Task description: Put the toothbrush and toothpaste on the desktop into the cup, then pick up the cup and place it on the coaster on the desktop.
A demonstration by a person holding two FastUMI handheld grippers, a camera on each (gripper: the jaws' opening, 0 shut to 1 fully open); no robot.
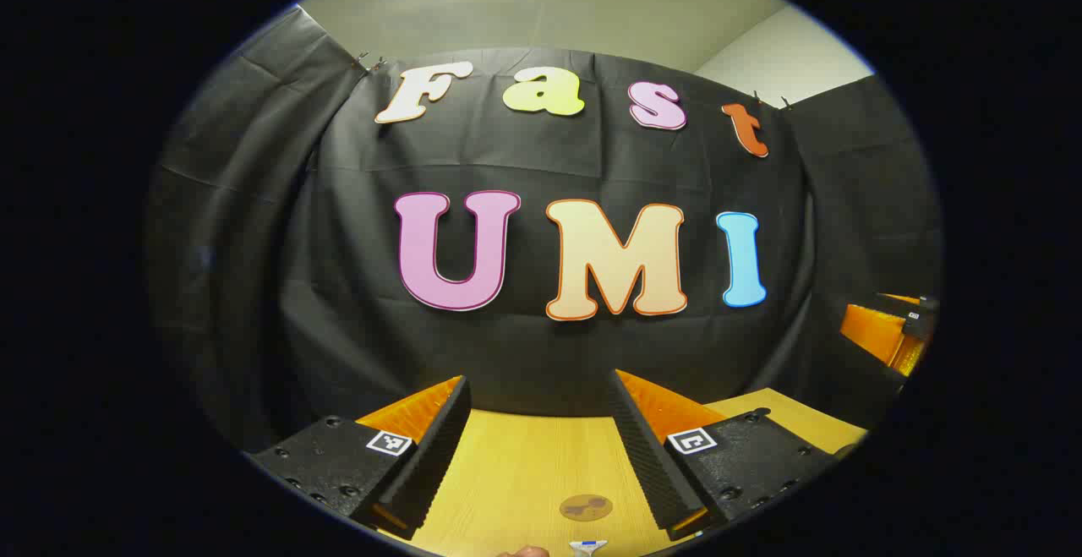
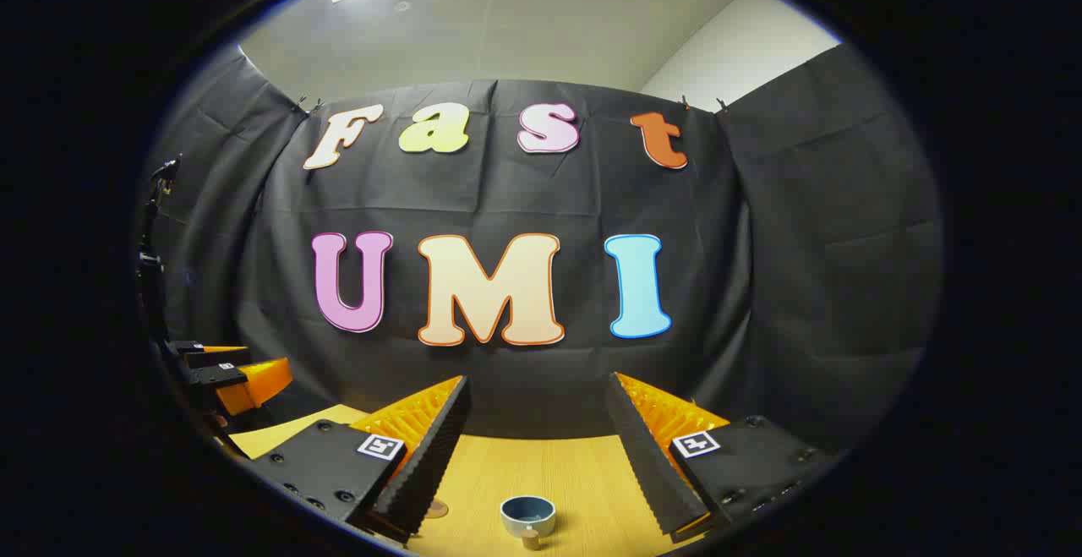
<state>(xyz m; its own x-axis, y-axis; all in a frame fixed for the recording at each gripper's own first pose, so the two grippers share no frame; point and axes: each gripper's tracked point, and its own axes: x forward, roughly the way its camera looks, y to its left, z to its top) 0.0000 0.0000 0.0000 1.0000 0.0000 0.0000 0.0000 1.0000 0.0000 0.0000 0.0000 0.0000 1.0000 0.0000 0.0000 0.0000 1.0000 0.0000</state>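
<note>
On the counter (image 2: 507,472) ahead of the right gripper (image 2: 534,447), whose jaws are held apart, a cup (image 2: 527,515) is seen, judged rigid, breakable, and best clamped across its rim.

The left claw (image 1: 541,447) is held wide open above the bench (image 1: 524,464); a brown coaster (image 1: 586,506) is seen at lower centre.

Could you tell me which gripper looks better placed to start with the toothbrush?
Probably the left gripper: open, with the toothbrush just below its fingers. The right gripper faces the cup.
</note>
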